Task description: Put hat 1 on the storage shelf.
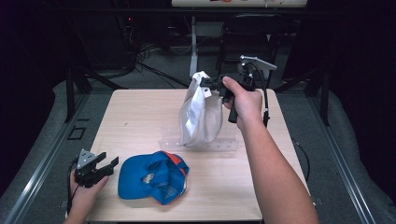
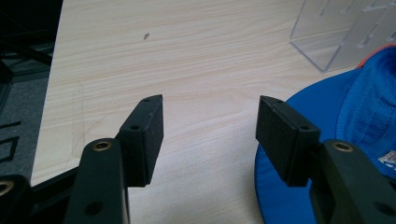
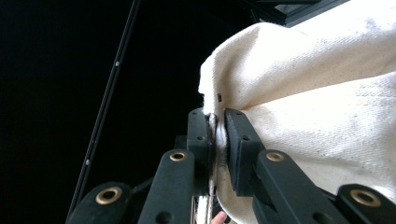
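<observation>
Dark workshop clutter, cables and frame legs surround a pale wooden table (image 1: pixel 140 121) that carries a clear acrylic stand (image 1: pixel 219 143) near its middle; every place below is reckoned from that stand.

Well to the stand's left, at the near corner of the table, the left gripper (image 1: pixel 103 164) rests low in the person's hand, pointing in toward the stand. Its jaws stand wide apart with nothing between them, as the left gripper view shows, so it looks parked, ready to help when needed.

Between that gripper and the stand, just in front of the stand's near-left end, a blue cap (image 1: pixel 153 176) lies on the wood, probably waiting its turn.

Above the stand hangs a cream cap (image 1: pixel 201 114), its lower edge close over the stand; whether they touch I cannot tell. The right gripper (image 1: pixel 210 84) holds it up by its top edge, jaws pinched tight on the cloth (image 3: pixel 299 116), most likely so the cap can be lowered onto the stand. To the stand's right, the forearm reaches in from the near edge, wrist raised, gripper pointing left.
</observation>
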Tool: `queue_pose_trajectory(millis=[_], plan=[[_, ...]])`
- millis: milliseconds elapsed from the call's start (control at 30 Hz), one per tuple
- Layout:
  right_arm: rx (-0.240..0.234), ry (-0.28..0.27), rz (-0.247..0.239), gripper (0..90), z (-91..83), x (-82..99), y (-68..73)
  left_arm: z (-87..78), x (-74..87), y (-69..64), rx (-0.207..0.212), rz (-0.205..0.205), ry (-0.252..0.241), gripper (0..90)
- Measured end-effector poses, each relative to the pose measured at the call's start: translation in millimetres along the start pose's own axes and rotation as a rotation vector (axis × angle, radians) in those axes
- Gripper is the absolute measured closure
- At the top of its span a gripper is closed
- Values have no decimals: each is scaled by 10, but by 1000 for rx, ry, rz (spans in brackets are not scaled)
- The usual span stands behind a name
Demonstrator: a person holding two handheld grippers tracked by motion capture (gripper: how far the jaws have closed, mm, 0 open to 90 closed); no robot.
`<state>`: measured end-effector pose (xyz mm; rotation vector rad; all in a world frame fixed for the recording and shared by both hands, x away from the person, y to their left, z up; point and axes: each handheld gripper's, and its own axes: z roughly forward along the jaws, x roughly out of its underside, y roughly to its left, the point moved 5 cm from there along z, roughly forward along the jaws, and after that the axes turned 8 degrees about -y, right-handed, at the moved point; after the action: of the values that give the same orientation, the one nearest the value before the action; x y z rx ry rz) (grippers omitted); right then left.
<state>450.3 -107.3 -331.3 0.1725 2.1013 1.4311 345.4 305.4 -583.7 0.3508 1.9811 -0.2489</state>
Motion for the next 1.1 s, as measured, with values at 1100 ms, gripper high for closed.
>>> queue_pose_trajectory(millis=[1100], plan=[[38,-25,42,812,244,59,-111,-7,-36,-111,25,42,-9,422]])
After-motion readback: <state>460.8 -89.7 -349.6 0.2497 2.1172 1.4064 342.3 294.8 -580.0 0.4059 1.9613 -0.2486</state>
